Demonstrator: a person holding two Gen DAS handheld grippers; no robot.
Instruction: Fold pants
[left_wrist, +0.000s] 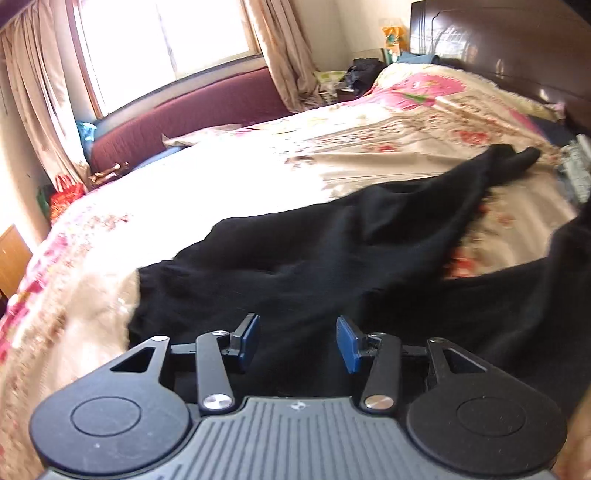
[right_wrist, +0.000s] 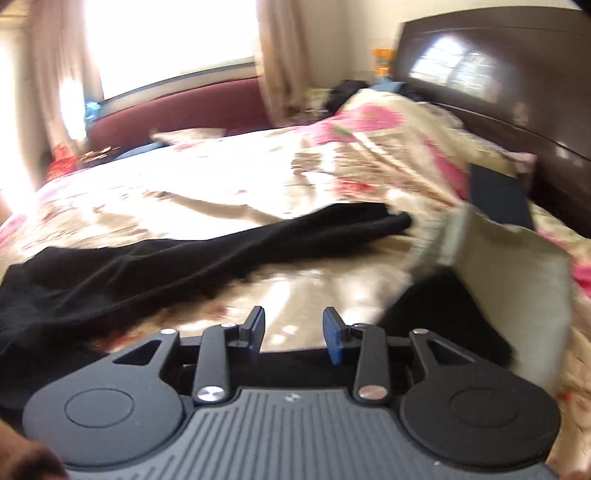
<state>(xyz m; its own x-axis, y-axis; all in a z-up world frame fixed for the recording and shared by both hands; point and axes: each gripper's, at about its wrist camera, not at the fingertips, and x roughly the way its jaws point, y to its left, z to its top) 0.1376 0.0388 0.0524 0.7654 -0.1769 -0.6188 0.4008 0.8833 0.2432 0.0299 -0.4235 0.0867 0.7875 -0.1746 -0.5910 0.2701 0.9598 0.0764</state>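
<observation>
Left wrist view: black pants (left_wrist: 332, 258) sprawl unfolded across a floral bedspread (left_wrist: 221, 177), one leg trailing toward the upper right of the frame. The left claw (left_wrist: 297, 341) hovers low at lower centre over the wide, near end of the garment, its blue pads parted wide and gripping nothing.

Right wrist view: blurred, the pants (right_wrist: 184, 254) run from the left edge toward centre. The right claw (right_wrist: 293, 332) stands wide open over bare bedspread, pointing level along the bed; dark cloth at lower right may be the other leg. Folding appears barely begun; next, each claw likely needs an edge to pinch
</observation>
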